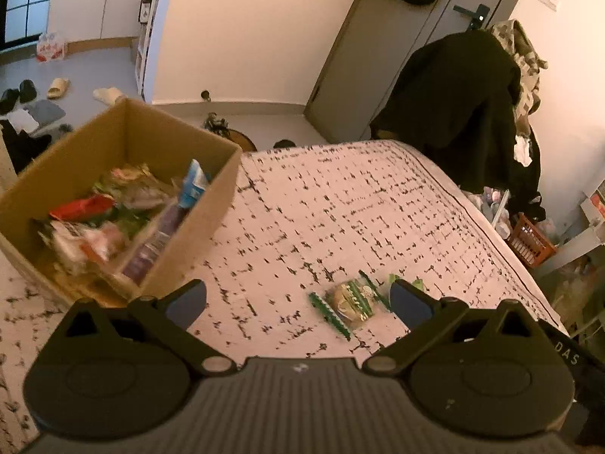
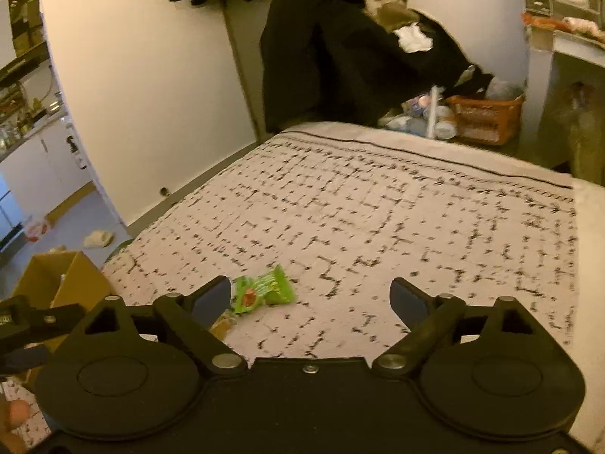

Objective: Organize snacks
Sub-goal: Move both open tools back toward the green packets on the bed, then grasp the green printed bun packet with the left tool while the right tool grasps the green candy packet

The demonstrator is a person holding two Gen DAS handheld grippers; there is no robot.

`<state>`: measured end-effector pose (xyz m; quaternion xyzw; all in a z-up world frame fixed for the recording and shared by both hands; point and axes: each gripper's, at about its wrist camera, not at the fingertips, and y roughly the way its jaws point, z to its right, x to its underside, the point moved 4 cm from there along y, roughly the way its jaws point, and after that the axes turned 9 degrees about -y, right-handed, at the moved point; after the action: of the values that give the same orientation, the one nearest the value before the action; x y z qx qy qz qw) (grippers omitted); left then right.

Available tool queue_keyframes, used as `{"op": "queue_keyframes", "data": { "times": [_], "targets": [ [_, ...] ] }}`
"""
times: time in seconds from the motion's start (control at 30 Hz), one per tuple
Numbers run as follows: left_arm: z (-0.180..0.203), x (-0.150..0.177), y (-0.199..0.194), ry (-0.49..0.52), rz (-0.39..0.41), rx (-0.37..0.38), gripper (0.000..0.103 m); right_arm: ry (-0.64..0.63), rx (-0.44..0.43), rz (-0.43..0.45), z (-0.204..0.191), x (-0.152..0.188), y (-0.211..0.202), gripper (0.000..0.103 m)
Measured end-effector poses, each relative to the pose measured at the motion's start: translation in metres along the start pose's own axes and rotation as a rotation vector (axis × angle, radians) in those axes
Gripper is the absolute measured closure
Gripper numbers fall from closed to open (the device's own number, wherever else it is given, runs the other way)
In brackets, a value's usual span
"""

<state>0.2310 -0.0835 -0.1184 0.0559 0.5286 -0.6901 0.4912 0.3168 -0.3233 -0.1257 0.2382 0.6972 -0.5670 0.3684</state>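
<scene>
Snack packets on the patterned bed, both claws spread and holding nothing.
Left view alone shows the green-edged cake packet (image 1: 346, 308), long axis diagonal, between left claw (image 1: 298, 302) tips, and the filled cardboard box (image 1: 196, 227); right view shows the green packet (image 2: 264, 289) beside right claw (image 2: 312, 299).

A big bed (image 1: 378, 204) with a spotted cover fills the room. Dark clothes (image 1: 453, 90) hang by cream walls (image 1: 245, 38).
</scene>
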Motion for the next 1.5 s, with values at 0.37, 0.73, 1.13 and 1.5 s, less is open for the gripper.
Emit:
{"op": "queue_keyframes", "data": {
  "times": [0.37,0.73,1.13,1.5],
  "targets": [
    [0.015,0.026,0.060,0.033,-0.097,-0.013,0.003,-0.006,-0.039,-0.044,-0.008,0.000,0.040,0.015],
    [0.030,0.047,0.104,0.142,-0.195,0.015,0.003,0.028,-0.050,-0.086,-0.001,0.007,0.061,0.016],
    [0.046,0.046,0.137,0.303,-0.149,-0.076,0.001,0.034,-0.062,-0.119,0.001,0.011,0.070,0.015],
    [0.042,0.033,0.144,0.281,-0.067,-0.058,0.035,0.024,-0.033,-0.140,-0.008,0.012,0.091,0.015]
  ]
}}
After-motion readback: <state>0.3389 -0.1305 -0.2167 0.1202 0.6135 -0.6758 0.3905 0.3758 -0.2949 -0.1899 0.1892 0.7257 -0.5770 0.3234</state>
